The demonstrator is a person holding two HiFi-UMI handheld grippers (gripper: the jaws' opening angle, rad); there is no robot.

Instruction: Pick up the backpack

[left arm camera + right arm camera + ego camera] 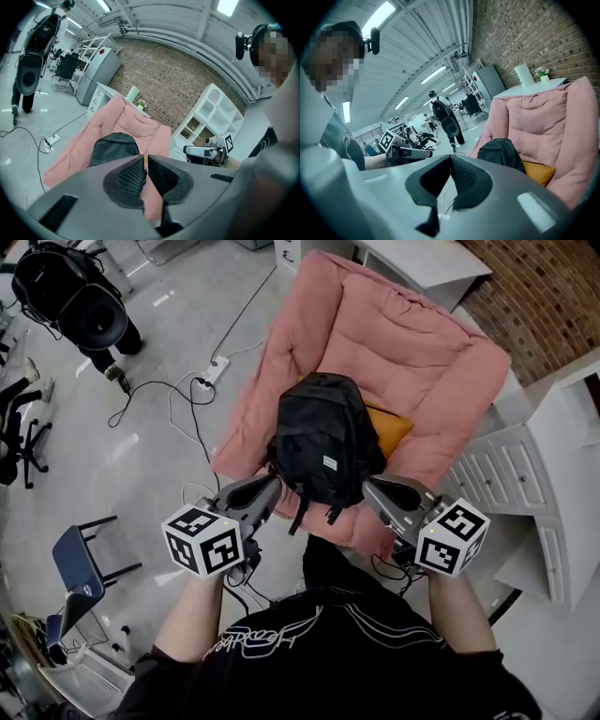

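A black backpack (pixel 323 442) lies on a pink cushioned lounger (pixel 412 352), with an orange cushion (pixel 389 427) under its right side. My left gripper (pixel 272 486) hovers at the backpack's lower left, jaws shut with nothing between them. At the backpack's lower right my right gripper (pixel 368 486) is likewise shut and empty. In the left gripper view the backpack (pixel 115 146) sits just beyond my left gripper (pixel 146 161). The right gripper view shows the backpack (pixel 500 152) ahead and right of my right gripper (pixel 451 161).
White drawer cabinets (pixel 525 484) stand right of the lounger. Cables and a power strip (pixel 214 371) lie on the floor to its left. A blue chair (pixel 80 563) stands at lower left. A person carrying a black pack (pixel 70 296) stands at the far left.
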